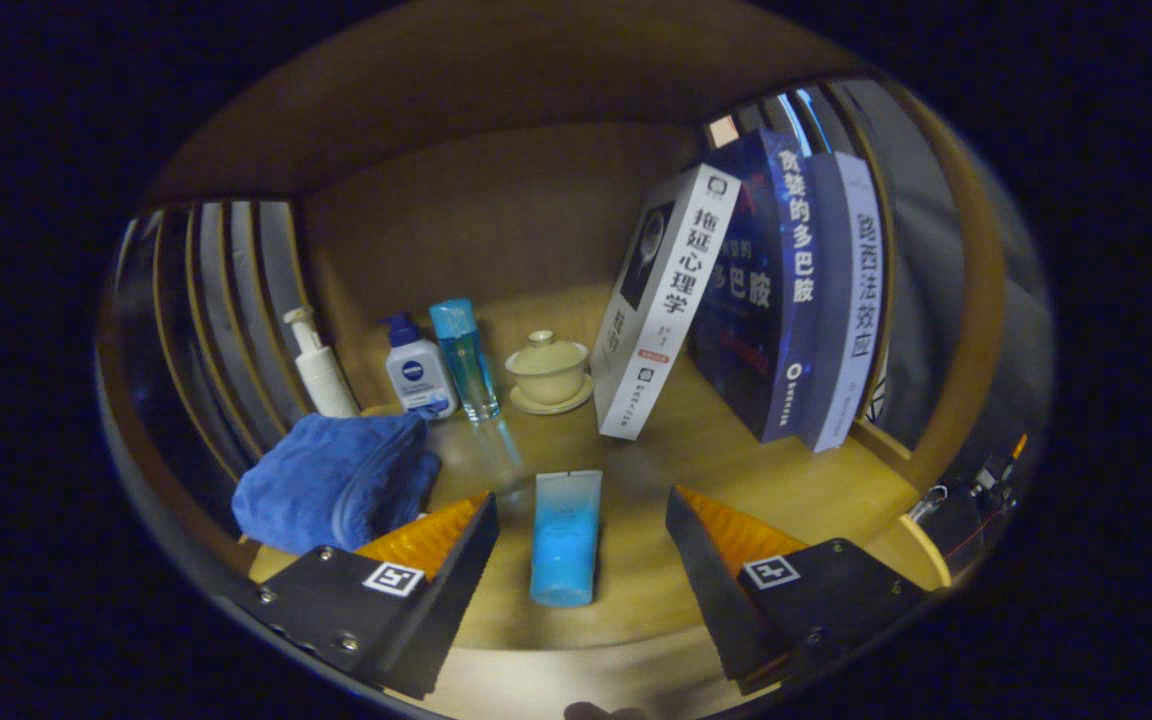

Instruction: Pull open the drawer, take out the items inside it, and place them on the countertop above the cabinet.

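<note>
While the jaws (581,545) stand wide open and hold nothing, the blue tube (566,538) lies flat on the counter (786,480) between them; we judge it set down and withdraw straight back, clear of the towel (336,480).

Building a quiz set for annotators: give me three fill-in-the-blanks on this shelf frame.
1. The gripper is ____, its fingers either side of the light blue plastic tube.
2. The folded blue towel lies in front of the white ____ bottle.
3. The cream lidded cup sits on a ____.

Missing: open; pump; saucer
</note>
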Available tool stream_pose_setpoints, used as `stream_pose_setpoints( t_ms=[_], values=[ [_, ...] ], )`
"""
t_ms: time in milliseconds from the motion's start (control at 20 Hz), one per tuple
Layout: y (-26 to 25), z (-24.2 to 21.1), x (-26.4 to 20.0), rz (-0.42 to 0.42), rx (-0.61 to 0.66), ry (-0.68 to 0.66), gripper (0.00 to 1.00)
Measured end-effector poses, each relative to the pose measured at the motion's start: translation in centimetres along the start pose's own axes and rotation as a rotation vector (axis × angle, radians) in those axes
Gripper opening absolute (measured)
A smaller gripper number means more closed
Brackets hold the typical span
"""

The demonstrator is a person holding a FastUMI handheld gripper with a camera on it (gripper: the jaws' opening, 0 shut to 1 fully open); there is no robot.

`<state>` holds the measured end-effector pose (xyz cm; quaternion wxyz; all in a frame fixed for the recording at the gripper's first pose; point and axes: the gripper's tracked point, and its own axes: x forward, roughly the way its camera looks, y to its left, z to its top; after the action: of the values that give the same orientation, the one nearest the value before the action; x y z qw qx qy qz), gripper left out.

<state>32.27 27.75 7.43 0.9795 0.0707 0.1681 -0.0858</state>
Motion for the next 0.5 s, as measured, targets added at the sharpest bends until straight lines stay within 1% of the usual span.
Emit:
stream_pose_setpoints(
  t_ms=[100,350,500],
  values=[
    [0.3,0.7,-3.2,0.026,0.007,-0.029,1.00],
    [1.5,1.8,-11.6,0.133,0.016,-0.109,1.00],
    [1.0,2.3,-16.8,0.143,0.010,-0.176,1.00]
  ],
)
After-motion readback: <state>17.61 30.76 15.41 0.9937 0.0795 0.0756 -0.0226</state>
